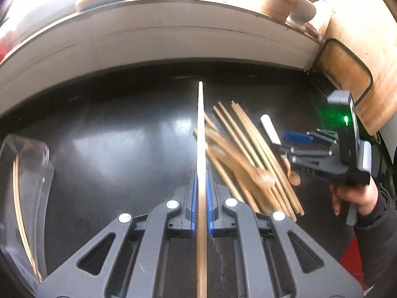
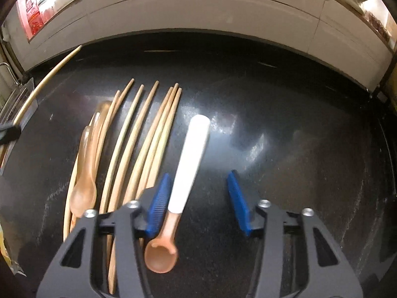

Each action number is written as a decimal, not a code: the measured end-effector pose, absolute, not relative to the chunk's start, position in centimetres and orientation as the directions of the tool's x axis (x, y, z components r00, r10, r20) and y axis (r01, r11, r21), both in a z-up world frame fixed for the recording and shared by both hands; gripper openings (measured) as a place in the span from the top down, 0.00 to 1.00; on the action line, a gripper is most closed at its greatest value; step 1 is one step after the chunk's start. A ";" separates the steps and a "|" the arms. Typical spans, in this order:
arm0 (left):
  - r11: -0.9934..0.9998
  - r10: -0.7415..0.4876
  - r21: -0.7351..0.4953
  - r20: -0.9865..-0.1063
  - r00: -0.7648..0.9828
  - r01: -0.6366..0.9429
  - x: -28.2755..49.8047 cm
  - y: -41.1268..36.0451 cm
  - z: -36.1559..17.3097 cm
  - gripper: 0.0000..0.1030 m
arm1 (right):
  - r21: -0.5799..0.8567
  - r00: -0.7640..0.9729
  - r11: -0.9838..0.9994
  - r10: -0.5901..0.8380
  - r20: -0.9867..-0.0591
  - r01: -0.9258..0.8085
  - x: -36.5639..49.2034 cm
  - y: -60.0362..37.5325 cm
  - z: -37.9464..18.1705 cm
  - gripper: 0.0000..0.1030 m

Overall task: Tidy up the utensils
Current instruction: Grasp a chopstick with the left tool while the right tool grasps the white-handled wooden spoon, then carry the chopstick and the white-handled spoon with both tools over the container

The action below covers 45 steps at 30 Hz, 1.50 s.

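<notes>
Sorting step: my left claw [image 1: 201, 193] is clamped on one chopstick [image 1: 201, 134], raised over the dark bench [image 1: 111, 136] beside the clear holder [image 1: 27, 173]. My right claw [image 2: 198, 198] hangs apart, straddling the white-handled spoon [image 2: 191, 159]; I judge its next move is lowering and closing squarely on that handle

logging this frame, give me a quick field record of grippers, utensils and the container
left gripper: shut on chopstick
right gripper: open, over white-handled spoon
loose chopsticks: lying side by side on black table
translucent spoons: left of the loose chopsticks
clear container: far left, one chopstick inside
</notes>
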<state>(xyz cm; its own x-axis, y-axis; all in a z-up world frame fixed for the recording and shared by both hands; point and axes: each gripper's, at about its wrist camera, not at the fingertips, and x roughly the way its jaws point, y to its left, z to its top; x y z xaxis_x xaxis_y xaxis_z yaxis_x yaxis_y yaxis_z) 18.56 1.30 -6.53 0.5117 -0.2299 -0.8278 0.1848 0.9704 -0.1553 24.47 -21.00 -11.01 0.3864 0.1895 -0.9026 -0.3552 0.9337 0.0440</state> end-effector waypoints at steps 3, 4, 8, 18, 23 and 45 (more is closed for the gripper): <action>0.979 -0.200 -0.149 -0.834 0.514 0.138 17.1 2.6 -7.3 0.94 | 0.045 0.389 0.942 0.180 -0.903 -0.333 24.7 -21.0 -11.0 0.84; 0.979 -0.201 -0.161 -0.836 0.510 0.123 16.6 3.0 -7.5 0.94 | 0.041 0.391 0.945 0.174 -0.904 -0.325 24.7 -21.0 -11.0 0.84; 0.982 -0.187 -0.170 -0.836 0.517 0.080 15.0 4.2 -7.6 0.94 | 0.046 0.389 0.956 0.161 -0.907 -0.289 24.7 -20.7 -10.7 0.85; 0.993 -0.096 -0.116 -0.806 0.584 0.004 13.6 7.0 -6.1 0.94 | 0.098 0.458 0.954 0.224 -0.860 -0.282 21.3 -18.5 -3.3 0.85; 0.992 -0.070 -0.119 -0.793 0.605 -0.041 13.1 9.2 -5.2 0.94 | 0.121 0.462 0.930 0.281 -0.841 -0.346 19.2 -15.1 -0.1 0.85; 0.954 0.099 -0.099 -0.788 0.607 -0.284 6.9 25.4 -0.1 0.94 | 0.406 0.181 0.675 0.623 -0.761 -0.616 15.7 8.6 4.3 0.84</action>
<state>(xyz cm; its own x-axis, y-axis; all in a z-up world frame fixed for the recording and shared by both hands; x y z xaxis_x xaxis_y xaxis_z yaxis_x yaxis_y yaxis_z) 6.91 25.44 -0.06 0.6073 0.0991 -0.7883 -0.2844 0.9536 -0.0992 15.70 8.63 4.25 0.1809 0.6233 -0.7608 -0.6162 0.6747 0.4063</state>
